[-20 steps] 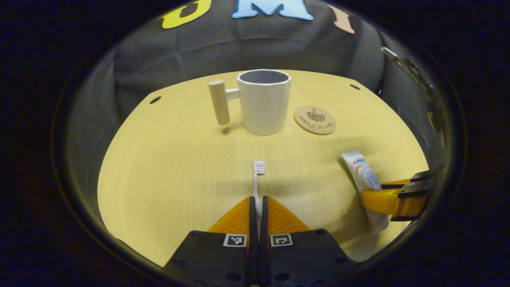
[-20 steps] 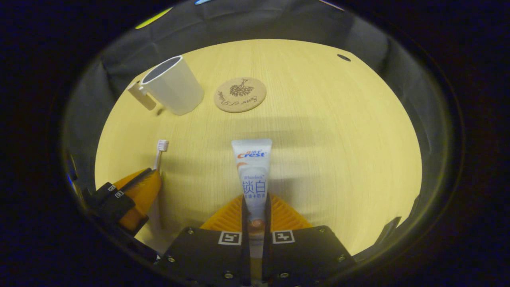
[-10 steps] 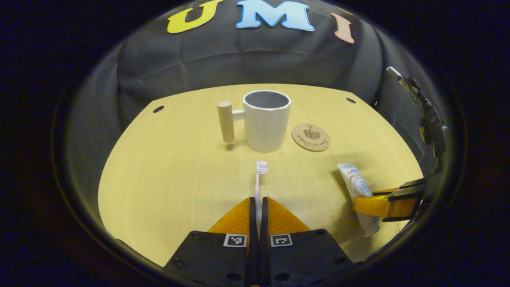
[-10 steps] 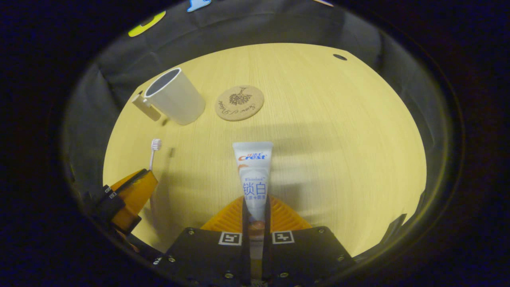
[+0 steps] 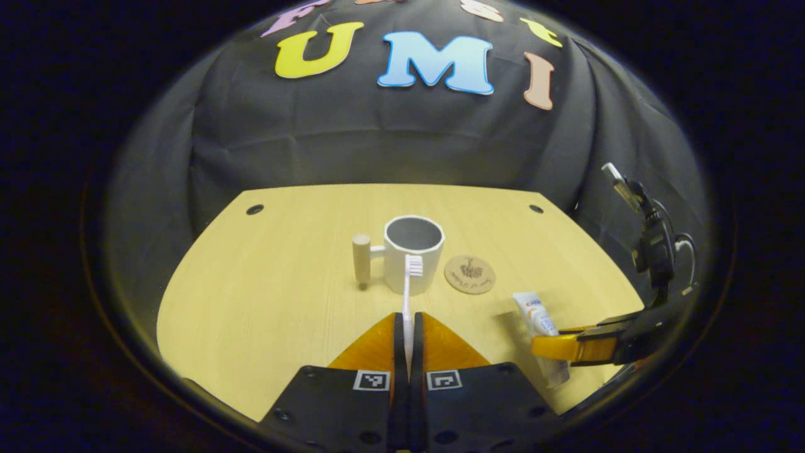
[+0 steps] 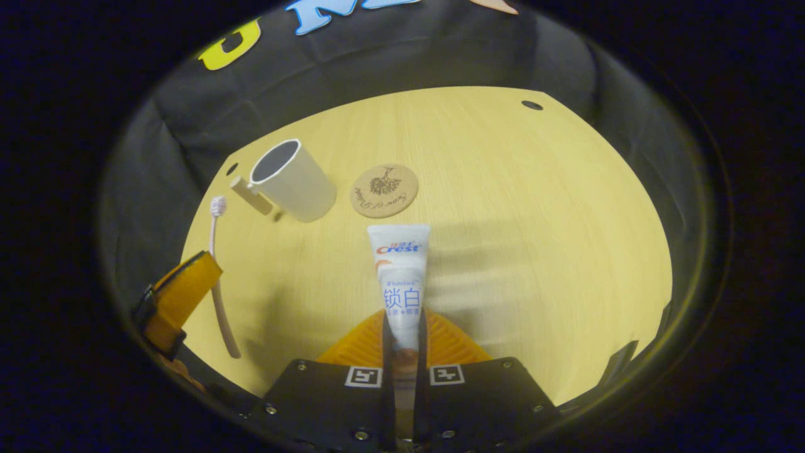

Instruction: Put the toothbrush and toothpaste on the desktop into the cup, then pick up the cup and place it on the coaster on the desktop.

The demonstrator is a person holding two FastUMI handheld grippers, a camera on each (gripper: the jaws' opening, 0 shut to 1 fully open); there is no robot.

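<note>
White, slim plastic toothbrush (image 5: 407, 296), pinched in the closed left gripper (image 5: 407, 324), has risen off the pale wooden desktop (image 5: 264, 296) toward the white faceted cup (image 5: 412, 255); the right gripper (image 6: 402, 330) clamps the white toothpaste tube (image 6: 400, 277), also lifted. Round cork coaster (image 6: 384, 190) waits beside the cup.
</note>
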